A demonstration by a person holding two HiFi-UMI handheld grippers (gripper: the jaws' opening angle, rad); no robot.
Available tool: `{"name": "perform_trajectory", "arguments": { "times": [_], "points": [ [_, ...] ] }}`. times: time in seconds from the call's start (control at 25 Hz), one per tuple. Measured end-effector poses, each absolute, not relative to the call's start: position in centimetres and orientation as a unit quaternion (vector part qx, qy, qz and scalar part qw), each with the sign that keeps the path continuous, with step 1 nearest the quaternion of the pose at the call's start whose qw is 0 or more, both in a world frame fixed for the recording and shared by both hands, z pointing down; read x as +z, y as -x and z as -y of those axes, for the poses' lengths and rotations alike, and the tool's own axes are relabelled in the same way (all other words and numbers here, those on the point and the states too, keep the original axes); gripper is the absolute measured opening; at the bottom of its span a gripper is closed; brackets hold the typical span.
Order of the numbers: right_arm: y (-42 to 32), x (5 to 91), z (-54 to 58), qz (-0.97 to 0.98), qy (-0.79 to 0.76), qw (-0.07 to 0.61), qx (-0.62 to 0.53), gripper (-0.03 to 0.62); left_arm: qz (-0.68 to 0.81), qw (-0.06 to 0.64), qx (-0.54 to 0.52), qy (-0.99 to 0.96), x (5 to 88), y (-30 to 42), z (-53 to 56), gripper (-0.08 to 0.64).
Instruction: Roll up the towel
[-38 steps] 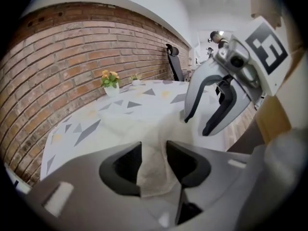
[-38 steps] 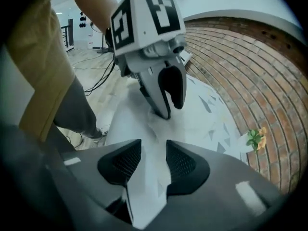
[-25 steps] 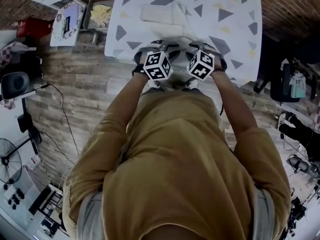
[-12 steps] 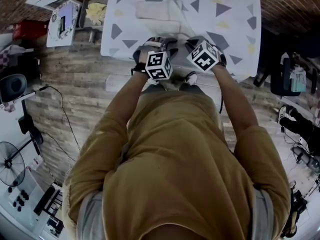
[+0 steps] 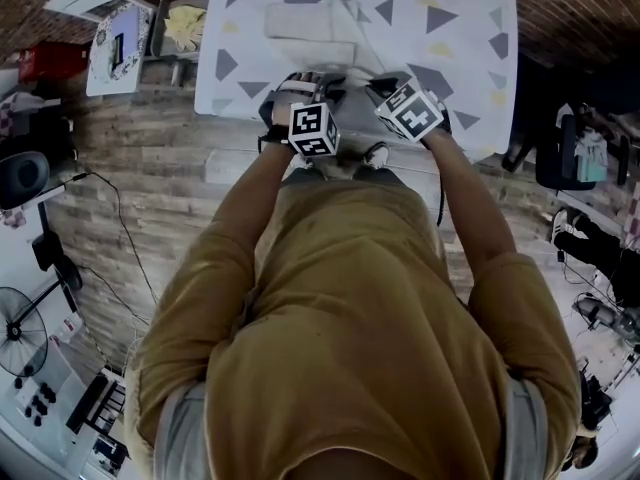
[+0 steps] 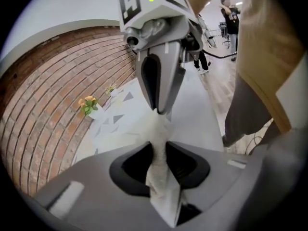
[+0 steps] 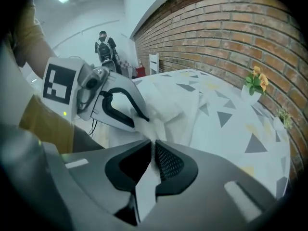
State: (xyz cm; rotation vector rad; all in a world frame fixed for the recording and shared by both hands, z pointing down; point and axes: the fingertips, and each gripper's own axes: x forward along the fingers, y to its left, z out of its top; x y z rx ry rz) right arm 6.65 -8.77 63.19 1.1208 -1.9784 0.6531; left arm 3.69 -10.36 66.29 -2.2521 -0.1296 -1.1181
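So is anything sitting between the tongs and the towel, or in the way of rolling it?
Nothing visible. The left tongs and right tongs are each shut on the towel, and only the patterned table shows beyond it. The flowers stand far off by the brick wall.

The towel (image 6: 155, 129) looked like soft, nubbly white cloth, totally matt. The left gripper (image 6: 159, 148) and right gripper (image 7: 153, 143) had matt grey plastic shells, and the dark pads (image 7: 170, 162) were dimpled like mesh. The tablecloth (image 7: 231, 114) was smooth matt fabric, the brick wall (image 7: 231, 37) was rough, and the floor (image 5: 170, 148) was dull wood-look planks.
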Motion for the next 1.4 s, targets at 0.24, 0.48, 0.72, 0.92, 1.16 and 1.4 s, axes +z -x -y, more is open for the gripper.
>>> {"name": "perform_trajectory", "arguments": {
  "times": [0.24,0.48,0.72,0.92,1.16,1.4],
  "points": [
    [-5.9,62.2,7.6,0.762,-0.428,0.483,0.049,0.044,0.038,0.224,-0.405,0.886,64.3,-3.8,10.7,0.135],
    [-5.4,62.7,8.0,0.735,-0.437,0.518,-0.012,0.133,0.05,0.193,-0.408,0.891,63.8,-3.4,9.6,0.135],
    [-4.6,64.3,5.9,0.74,-0.393,0.546,-0.002,0.077,0.103,0.176,-0.422,0.883,64.1,-2.4,6.9,0.135],
    [-3.9,63.1,3.9,0.779,-0.35,0.516,0.066,0.038,0.193,0.119,-0.422,0.878,63.1,-0.8,4.7,0.135],
    [-4.2,62.3,4.1,0.804,-0.32,0.463,0.193,0.032,0.237,0.003,-0.402,0.885,61.6,-1.1,5.7,0.138],
    [-5.9,62.1,6.3,0.802,-0.311,0.422,0.285,0.032,0.265,-0.135,-0.398,0.868,61.6,-2.2,7.8,0.138]
  ]
}}
